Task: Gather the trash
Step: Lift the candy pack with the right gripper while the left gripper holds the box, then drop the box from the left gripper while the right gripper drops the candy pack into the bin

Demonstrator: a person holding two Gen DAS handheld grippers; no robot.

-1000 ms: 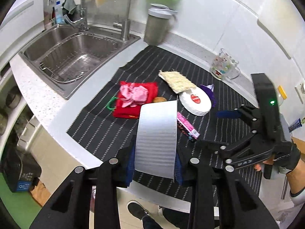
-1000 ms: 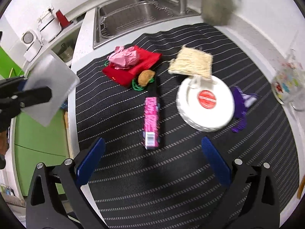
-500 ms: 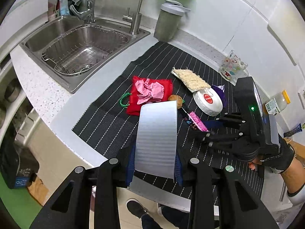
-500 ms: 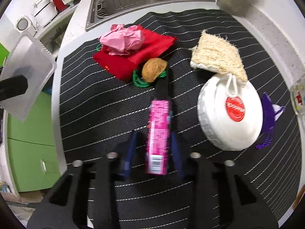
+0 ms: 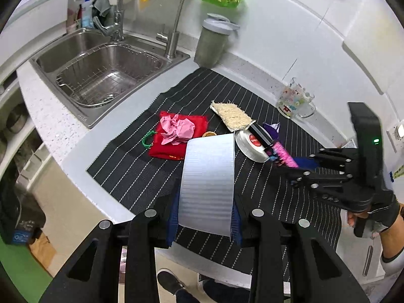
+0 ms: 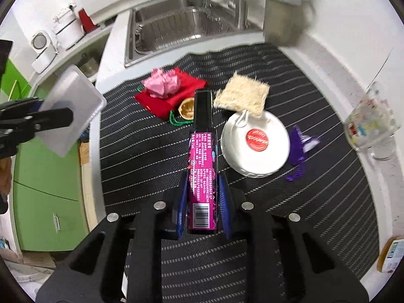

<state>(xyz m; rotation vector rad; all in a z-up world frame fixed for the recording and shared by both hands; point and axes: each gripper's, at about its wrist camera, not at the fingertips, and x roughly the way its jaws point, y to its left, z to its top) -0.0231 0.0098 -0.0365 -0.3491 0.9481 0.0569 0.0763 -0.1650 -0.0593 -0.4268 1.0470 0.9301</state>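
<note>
The left gripper (image 5: 205, 210) pinches a pale ribbed tray (image 5: 208, 181) between its jaws, above the near edge of the striped mat (image 5: 131, 176) on the table. Further right, the crumpled pink paper (image 6: 162, 82) lies on a red pouch (image 6: 161, 99). The right gripper (image 6: 202, 202) clamps a pink and black tube (image 6: 202, 164), lifted off the mat, beside the white lid (image 6: 255, 144) and purple scrap (image 6: 299, 142).
</note>
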